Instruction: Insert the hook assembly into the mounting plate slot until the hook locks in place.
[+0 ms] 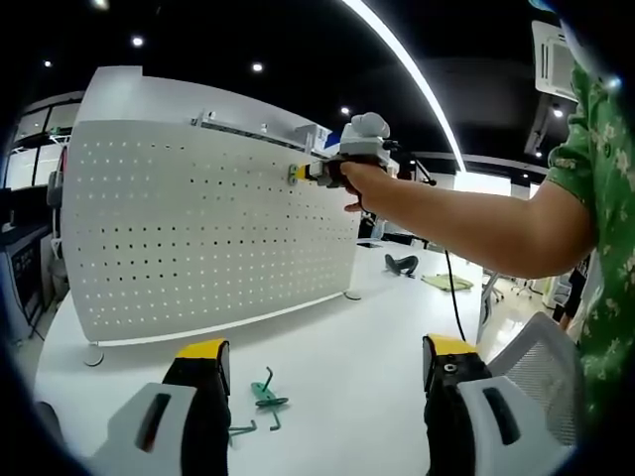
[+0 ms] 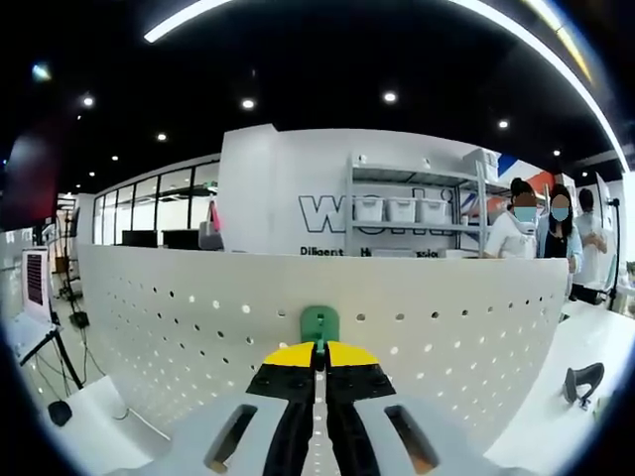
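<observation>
Yellow-tipped fingers of the right gripper (image 2: 318,355) were pressed together on the green hook assembly (image 2: 319,325), whose flat green head stood just beyond the tips, against the white perforated mounting plate (image 2: 179,317); whether it had entered a slot could not be told. In the left gripper view, the left gripper (image 1: 327,359) had its fingers wide apart, holding nothing, low over the white desk (image 1: 337,327). Between and just ahead of them lay spare green hooks (image 1: 266,395), nearer the left finger. That view also showed the person's hand (image 1: 362,183) carrying the right gripper up at the plate's upper right corner, well beyond the left fingers. Bare desk lay between the left fingers and the plate's foot. A dark object (image 2: 581,383) rested on the desk right of the right fingers.
</observation>
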